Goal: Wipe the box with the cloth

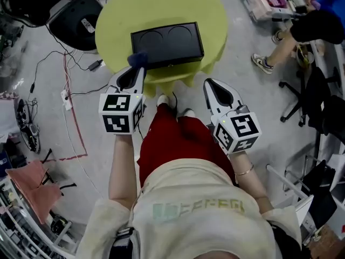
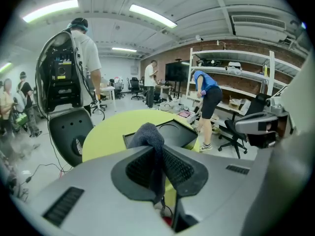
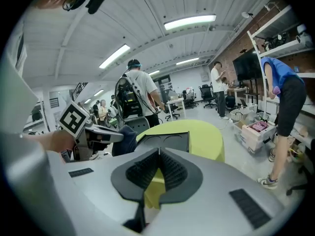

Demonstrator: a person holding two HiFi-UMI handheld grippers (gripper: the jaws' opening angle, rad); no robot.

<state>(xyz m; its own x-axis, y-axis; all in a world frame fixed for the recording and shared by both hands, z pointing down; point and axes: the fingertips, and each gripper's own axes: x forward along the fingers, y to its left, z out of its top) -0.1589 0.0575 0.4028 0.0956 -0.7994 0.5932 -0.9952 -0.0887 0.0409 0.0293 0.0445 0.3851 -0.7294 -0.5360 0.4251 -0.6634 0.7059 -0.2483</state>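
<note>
From the head view, the left gripper pinches a dark blue cloth. The cloth pokes out past the jaw tips, right at the near left corner of the black box. It is too hard to tell if the cloth touches the box. The right gripper is back from the box, with the box ahead of its jaws and a bit to the left. The box is flat with two round dips in its top. It lies on a round yellow-green table. The floor is grey, with cables on it.

In the left gripper view, the jaws squeeze the fluffy cloth tight. It bunches up above them and hangs down between them. The box lies just past the jaw tips. Behind it are a black chair, white shelves, a brick wall and people standing.

In the right gripper view, the bumpy black jaws are pressed together with nothing between them. The box lies ahead of them on the table, and the cloth is off to their left.
</note>
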